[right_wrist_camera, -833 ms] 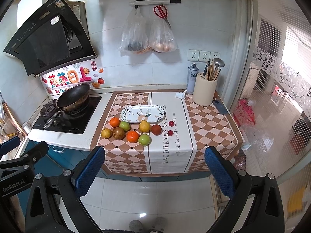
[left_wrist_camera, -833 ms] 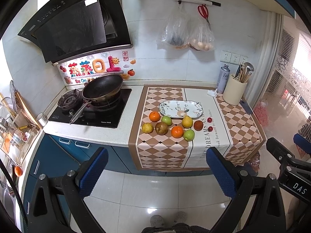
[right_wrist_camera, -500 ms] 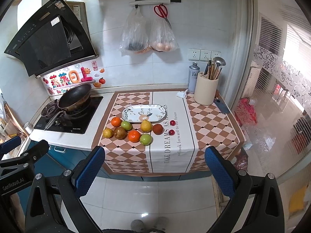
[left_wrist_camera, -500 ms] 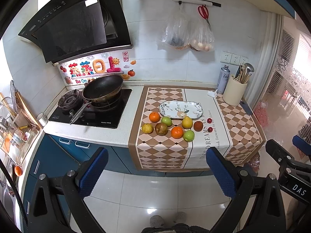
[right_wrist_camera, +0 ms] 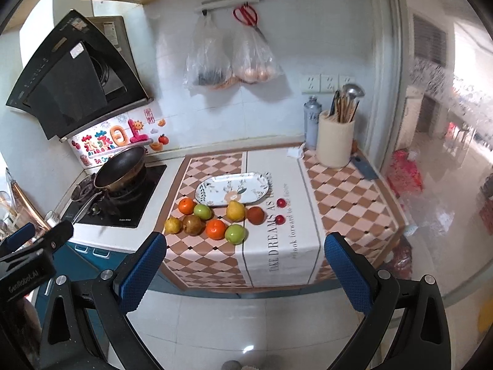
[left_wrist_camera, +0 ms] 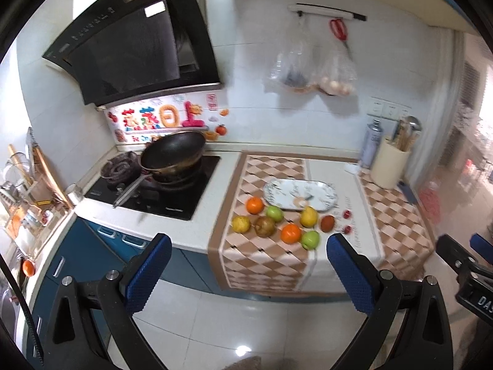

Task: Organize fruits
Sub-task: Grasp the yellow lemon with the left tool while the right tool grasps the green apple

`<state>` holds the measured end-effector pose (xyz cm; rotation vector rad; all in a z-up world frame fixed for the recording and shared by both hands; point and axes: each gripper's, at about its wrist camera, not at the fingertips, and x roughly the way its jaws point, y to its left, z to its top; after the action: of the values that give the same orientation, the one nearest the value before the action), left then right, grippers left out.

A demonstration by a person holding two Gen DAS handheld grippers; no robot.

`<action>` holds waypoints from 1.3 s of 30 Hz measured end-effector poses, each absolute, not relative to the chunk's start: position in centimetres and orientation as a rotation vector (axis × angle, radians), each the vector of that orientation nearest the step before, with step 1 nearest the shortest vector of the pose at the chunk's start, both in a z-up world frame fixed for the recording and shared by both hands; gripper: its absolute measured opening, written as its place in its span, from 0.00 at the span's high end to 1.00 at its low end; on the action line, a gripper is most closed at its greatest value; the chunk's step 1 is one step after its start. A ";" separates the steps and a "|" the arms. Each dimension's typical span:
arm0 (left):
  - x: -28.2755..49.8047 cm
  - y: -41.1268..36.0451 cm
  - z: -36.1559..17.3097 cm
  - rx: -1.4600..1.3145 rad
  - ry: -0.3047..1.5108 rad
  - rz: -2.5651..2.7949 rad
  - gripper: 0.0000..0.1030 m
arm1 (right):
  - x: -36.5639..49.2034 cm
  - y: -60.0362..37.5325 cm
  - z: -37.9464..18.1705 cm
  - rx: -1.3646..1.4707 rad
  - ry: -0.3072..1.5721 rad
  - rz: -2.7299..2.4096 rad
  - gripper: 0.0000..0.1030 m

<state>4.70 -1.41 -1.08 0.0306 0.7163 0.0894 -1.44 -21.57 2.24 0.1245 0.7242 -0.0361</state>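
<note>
Task unstarted: fruits [right_wrist_camera: 212, 217] loose on surface [right_wrist_camera: 277, 234] beside empty plate [right_wrist_camera: 234, 189]; left claw [left_wrist_camera: 246, 273] and right claw [right_wrist_camera: 243, 269] wide, holding nothing.

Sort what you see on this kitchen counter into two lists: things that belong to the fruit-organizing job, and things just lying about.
Belongs to the job:
- oranges
- green apples
- yellow pears
- brown pear
- reddish-brown fruit
- two small red fruits
- patterned tray, empty

Just lying about:
- frying pan
- utensil holder
- spray can
- hanging bags
- red scissors
</note>
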 end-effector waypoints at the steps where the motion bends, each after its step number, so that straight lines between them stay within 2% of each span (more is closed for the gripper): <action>1: 5.4 -1.4 -1.5 0.030 0.718 0.100 0.00 | -0.5 -22.0 1.5 0.141 0.738 -0.019 0.00; 10: 14.5 1.8 -7.5 0.006 0.875 0.206 0.00 | 9.0 -22.9 -7.3 0.211 0.893 0.061 0.00; 15: 21.8 5.8 -12.8 -0.102 1.048 0.200 0.00 | 15.6 -21.6 -15.0 0.206 1.028 0.077 0.00; 21: 31.0 10.3 -20.1 -0.206 1.253 0.141 0.01 | 23.6 -22.3 -25.3 0.463 1.218 0.028 0.00; 23: 34.2 11.5 -23.0 -0.244 1.331 0.103 0.03 | 25.5 -22.7 -27.9 0.561 1.256 -0.019 0.00; 25: 36.5 11.9 -25.4 -0.278 1.404 0.059 0.18 | 26.8 -22.9 -29.9 0.634 1.276 -0.066 0.00; 30: 41.0 11.0 -31.9 -0.305 1.581 -0.061 0.35 | 28.6 -23.2 -33.4 0.751 1.313 -0.158 0.04; 35: 42.7 10.1 -35.1 -0.314 1.690 -0.099 0.35 | 29.3 -23.3 -35.4 0.837 1.357 -0.203 0.10; 39: 43.5 9.3 -36.1 -0.311 1.703 -0.118 0.35 | 29.8 -23.4 -36.5 0.903 1.367 -0.212 0.12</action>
<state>43.47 9.28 -36.09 -0.3108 1.7026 -0.1185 29.79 -23.40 -36.49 0.9032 1.3671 -0.2124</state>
